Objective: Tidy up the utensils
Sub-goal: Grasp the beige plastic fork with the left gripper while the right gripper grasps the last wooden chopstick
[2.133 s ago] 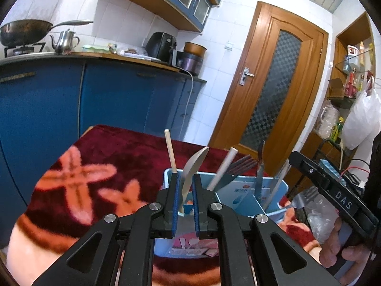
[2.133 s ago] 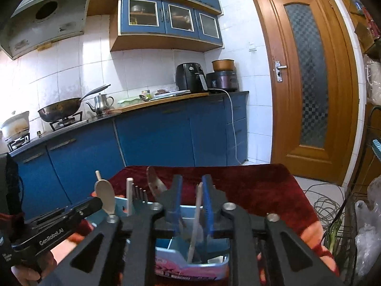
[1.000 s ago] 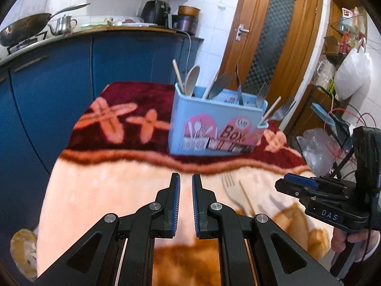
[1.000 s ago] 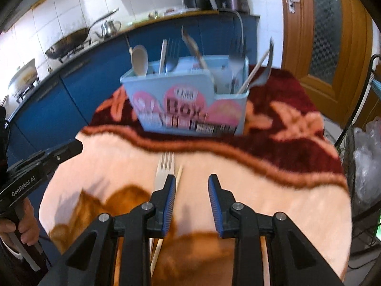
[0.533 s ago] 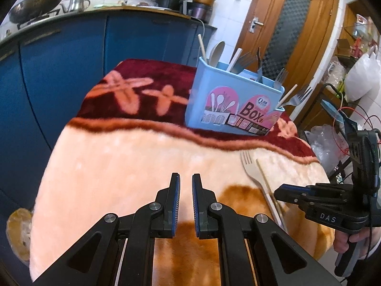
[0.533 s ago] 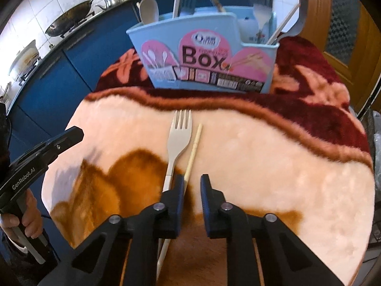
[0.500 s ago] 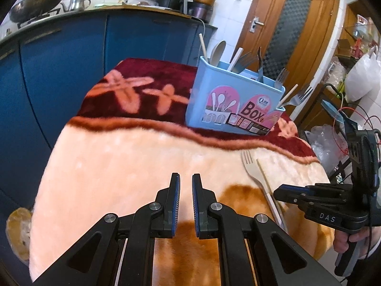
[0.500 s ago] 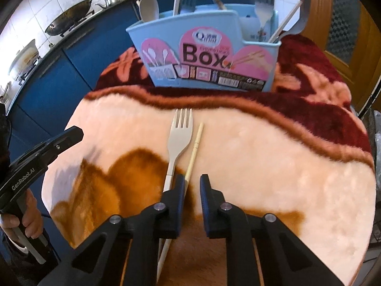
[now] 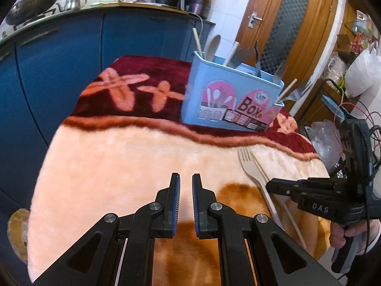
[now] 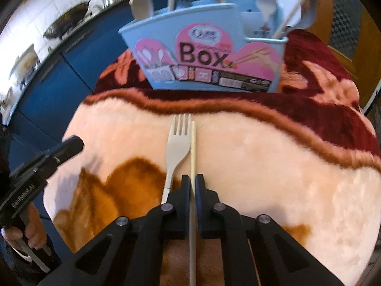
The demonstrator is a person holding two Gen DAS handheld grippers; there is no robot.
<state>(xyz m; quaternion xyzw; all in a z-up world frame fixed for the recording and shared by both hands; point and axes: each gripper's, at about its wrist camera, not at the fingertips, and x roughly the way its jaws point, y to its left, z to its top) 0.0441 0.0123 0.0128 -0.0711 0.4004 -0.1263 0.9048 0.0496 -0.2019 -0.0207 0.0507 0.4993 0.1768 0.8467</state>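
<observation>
A single pale chopstick (image 10: 193, 147) lies on the plush blanket beside a beige plastic fork (image 10: 177, 147), both pointing at the light-blue utensil box (image 10: 204, 54). My right gripper (image 10: 192, 178) is low over the blanket, its jaws closing with the pads pressed on the chopstick's middle. The fork's handle runs just left of the left finger, untouched. In the left wrist view the box (image 9: 228, 104) stands on the dark red part, holding several forks, spoons and chopsticks. My left gripper (image 9: 185, 178) hovers shut and empty above the blanket, left of the fork (image 9: 250, 169).
The blanket (image 9: 119, 157) covers a small table whose edges drop off on all sides. Blue kitchen cabinets (image 9: 59, 66) stand behind it and a wooden door (image 9: 285, 23) at the back right. A wire cart with plastic bags (image 9: 326, 135) is close on the right.
My right gripper has sunk toward the blanket and its jaws have gone from apart to closed around the chopstick. The left gripper has barely moved and stays shut.
</observation>
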